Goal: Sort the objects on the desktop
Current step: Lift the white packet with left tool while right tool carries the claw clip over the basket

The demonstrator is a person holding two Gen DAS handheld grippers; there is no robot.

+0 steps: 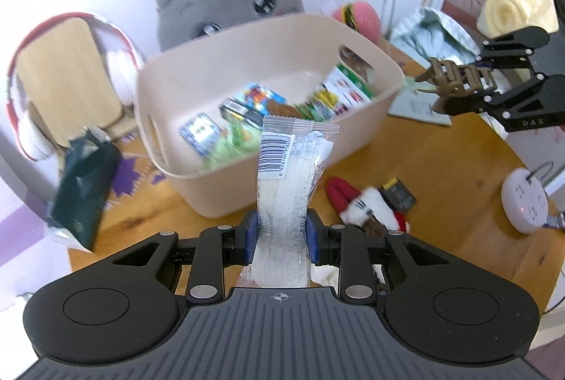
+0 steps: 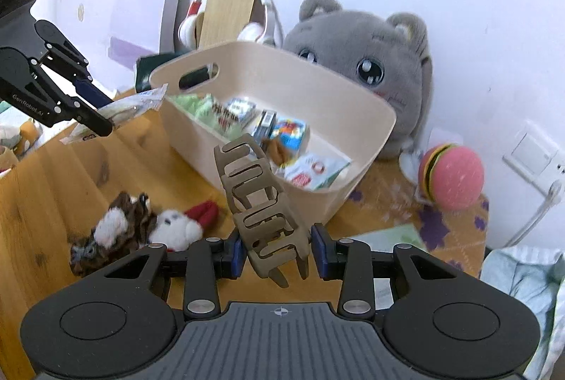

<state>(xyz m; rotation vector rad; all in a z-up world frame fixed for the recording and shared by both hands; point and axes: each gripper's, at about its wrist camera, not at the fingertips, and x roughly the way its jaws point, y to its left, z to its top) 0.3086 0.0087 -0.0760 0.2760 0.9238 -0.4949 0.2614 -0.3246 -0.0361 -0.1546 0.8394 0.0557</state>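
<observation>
The left tool (image 1: 281,235) is clamped on a clear snack packet (image 1: 289,182), whose long axis runs forward along the fingers toward the beige bin (image 1: 197,189). The right tool (image 2: 277,251) is closed on a brown hair claw clip (image 2: 259,200), also pointing at the bin. Both items are held above the bench (image 2: 46,185). The bin lies directly ahead of and below both tools; the left tool appears nearer its front wall.

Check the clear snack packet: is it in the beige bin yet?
Not yet. The clear snack packet is clamped in the left tool, outside the beige bin, above the table.
</observation>
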